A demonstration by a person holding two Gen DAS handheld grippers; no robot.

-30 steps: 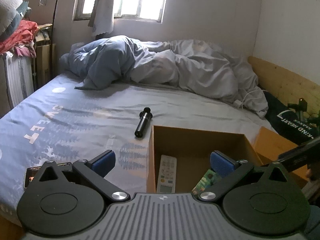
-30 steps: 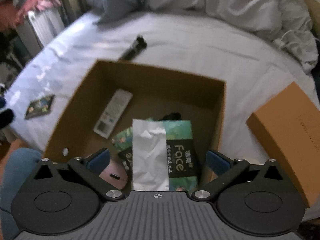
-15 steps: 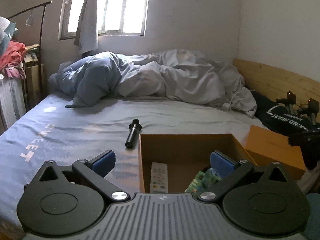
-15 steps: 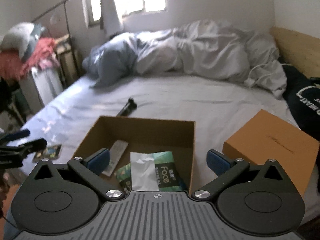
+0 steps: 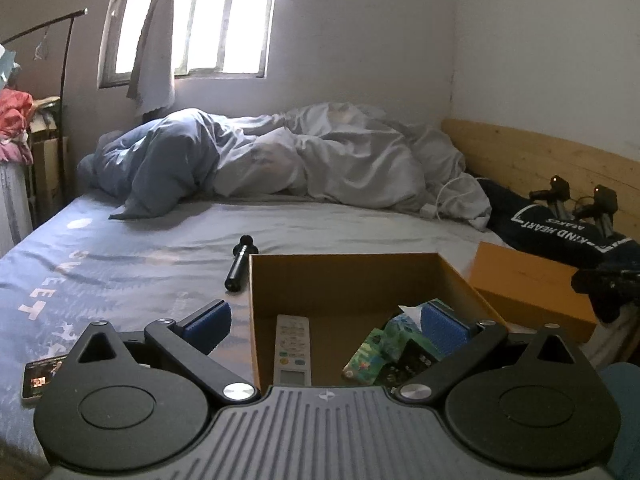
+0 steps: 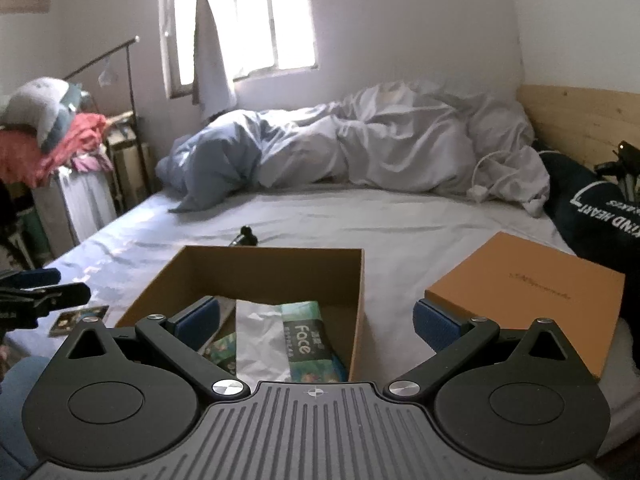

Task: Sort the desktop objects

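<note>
box (image 5: 360, 280): open brown cardboard, on bed
remote (image 5: 293, 350): white, flat inside box
tissue pack (image 6: 308, 344): green, inside box
flashlight (image 5: 238, 266): black, beside box

Right tongs (image 6: 314, 322): spread wide, empty, above the box's near edge.
Box (image 6: 276, 268): open cardboard, on the bed (image 6: 360, 220).
In box: green "Face" pack (image 6: 308, 344) with white flap; a remote, partly hidden.
Orange box (image 6: 532, 300): right, shut.
Black torch (image 6: 244, 237): behind the box.
Card (image 6: 80, 318): left.
Left tongs (image 6: 36, 292): far left.
</note>
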